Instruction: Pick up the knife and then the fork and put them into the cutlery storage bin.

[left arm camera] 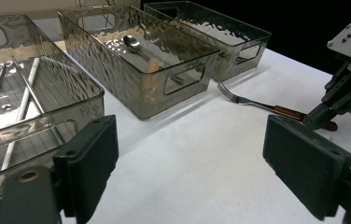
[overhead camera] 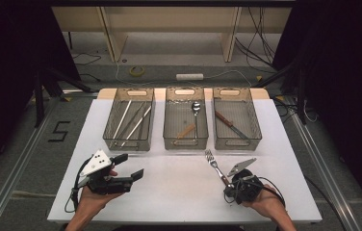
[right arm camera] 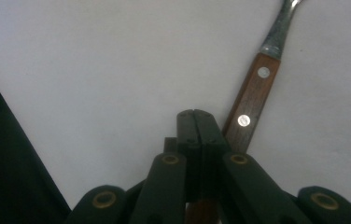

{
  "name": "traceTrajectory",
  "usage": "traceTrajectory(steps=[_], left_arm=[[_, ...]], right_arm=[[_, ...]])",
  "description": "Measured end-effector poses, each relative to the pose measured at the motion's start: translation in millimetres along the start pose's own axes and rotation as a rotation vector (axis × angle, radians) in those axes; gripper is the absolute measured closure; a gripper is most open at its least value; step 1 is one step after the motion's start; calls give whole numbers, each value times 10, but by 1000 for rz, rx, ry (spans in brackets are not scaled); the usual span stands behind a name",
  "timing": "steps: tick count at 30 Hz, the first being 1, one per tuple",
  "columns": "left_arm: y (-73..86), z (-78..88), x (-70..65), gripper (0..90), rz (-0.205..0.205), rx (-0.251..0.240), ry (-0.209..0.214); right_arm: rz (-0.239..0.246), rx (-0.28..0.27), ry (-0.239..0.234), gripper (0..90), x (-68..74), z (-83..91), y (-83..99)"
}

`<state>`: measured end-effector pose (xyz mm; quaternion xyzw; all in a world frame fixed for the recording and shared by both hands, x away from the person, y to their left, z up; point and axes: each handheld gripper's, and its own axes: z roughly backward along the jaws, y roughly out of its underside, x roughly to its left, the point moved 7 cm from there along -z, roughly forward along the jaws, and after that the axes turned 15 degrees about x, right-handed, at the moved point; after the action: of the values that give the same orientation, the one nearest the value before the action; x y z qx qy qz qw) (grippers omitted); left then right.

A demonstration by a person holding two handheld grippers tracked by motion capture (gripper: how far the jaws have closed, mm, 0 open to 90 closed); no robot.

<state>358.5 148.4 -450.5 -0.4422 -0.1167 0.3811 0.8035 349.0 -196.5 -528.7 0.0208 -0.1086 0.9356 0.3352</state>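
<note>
Plainly light and stiff, the fork [overhead camera: 216, 166] has a slick steel neck; take its wooden handle, where the right gripper [right arm camera: 196, 122] rests pressed together, while the left gripper [overhead camera: 132, 166] stands apart.

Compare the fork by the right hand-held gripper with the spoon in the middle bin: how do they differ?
The fork lies on the bare white table, outside the bins; the spoon lies inside the middle bin. The fork has a riveted wooden handle with metal tines; the spoon looks all metal. The right hand-held gripper, jaws shut, sits at the fork's handle; nothing is near the spoon. Both lie flat.
</note>
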Motion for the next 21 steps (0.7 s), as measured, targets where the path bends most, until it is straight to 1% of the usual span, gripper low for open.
traceTrajectory(steps=[8, 10, 15, 19, 21], left_arm=[[-2, -1, 2, 176, 1, -1, 0], [-2, -2, 2, 176, 1, -1, 0], [-3, 1, 2, 176, 3, -3, 0], [-3, -3, 7, 176, 4, -3, 1], [-4, 0, 8, 175, 7, -5, 2]], right_arm=[[-15, 1, 25, 900, -96, 24, 34], [-17, 3, 24, 900, -105, 26, 37], [-8, 11, 44, 900, -87, 37, 28], [13, -37, 45, 893, -14, 167, -27], [10, -52, 38, 808, -3, 212, -58]])
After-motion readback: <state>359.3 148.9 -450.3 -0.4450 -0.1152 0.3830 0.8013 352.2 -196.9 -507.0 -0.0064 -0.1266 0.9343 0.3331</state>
